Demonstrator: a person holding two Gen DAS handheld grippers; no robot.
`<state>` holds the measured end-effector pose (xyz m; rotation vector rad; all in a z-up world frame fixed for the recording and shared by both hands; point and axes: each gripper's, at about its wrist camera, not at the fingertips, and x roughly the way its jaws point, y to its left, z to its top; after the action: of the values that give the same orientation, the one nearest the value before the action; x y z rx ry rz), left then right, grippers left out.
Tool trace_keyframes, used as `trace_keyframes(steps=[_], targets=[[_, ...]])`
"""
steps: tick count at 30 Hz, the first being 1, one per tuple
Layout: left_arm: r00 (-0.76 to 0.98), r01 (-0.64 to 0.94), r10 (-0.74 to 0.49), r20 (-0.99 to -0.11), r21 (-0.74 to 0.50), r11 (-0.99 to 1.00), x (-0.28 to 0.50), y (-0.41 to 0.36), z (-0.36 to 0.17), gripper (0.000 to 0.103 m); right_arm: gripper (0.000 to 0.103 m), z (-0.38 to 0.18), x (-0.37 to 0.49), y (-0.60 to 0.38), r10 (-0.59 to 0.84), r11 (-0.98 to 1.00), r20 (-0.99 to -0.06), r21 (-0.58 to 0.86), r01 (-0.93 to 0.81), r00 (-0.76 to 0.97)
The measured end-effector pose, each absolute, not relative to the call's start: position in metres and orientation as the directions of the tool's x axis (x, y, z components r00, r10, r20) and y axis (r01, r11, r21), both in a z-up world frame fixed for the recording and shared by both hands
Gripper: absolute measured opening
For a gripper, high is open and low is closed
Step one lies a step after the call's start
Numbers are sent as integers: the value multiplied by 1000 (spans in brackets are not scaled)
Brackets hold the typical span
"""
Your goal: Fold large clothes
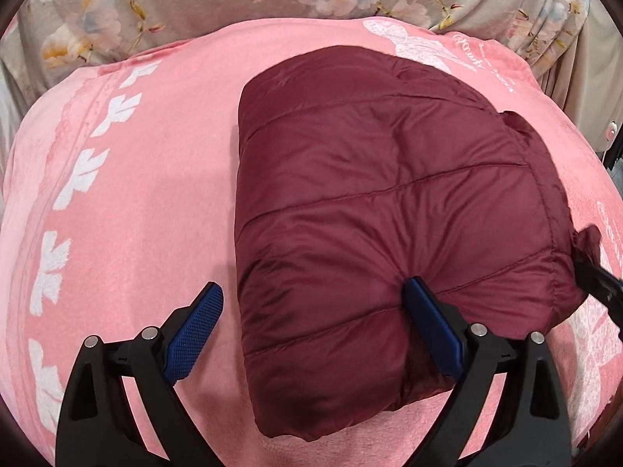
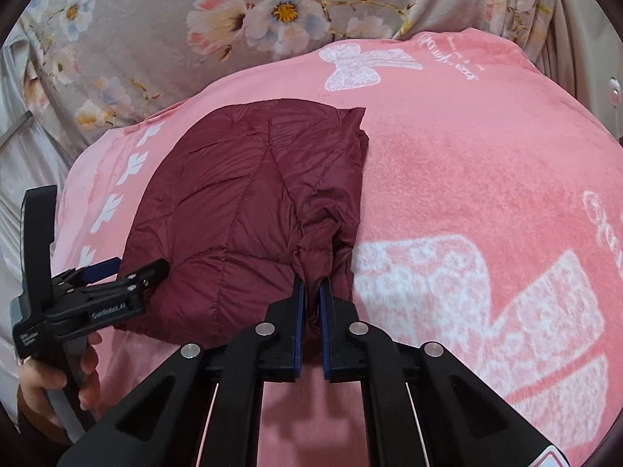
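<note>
The puffy maroon jacket [image 1: 389, 202] is looking springy and slick, so the folded bundle may be puffing back open once pressure eases — and the small pinch of fabric at its edge could be slipping free under a hard tug. The right gripper [image 2: 311, 292] is pinching a bunched fold at the jacket's near corner. The left gripper [image 1: 313, 303] is spread wide, one finger resting on the bundle's near end, the other over the pink blanket [image 1: 136, 214] — gripping nothing. The jacket is lying directly ahead of both.
</note>
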<state>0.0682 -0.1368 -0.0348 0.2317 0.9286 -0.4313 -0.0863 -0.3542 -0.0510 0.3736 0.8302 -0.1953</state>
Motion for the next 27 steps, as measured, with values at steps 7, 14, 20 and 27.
trace_keyframes(steps=[7,14,20,27], targets=[[525,449,-261,-810,3,893,66,-138,-43,93,5,-85,-78,-347,-41,911,-799,217,351,599],[528,444,-261,-808,0,896,69,-138,-48,98,5,-94,-80,-345,-56,909,-785,217,357,618],[532,440,-261,-806,0,898,69,-139,-52,98,5,-97,-82,-334,-112,917,-771,163,364,627],[546,440,-255,-798,14,898,68,-141,-54,98,5,-100,-85,-334,-120,919,-752,163,359,648]])
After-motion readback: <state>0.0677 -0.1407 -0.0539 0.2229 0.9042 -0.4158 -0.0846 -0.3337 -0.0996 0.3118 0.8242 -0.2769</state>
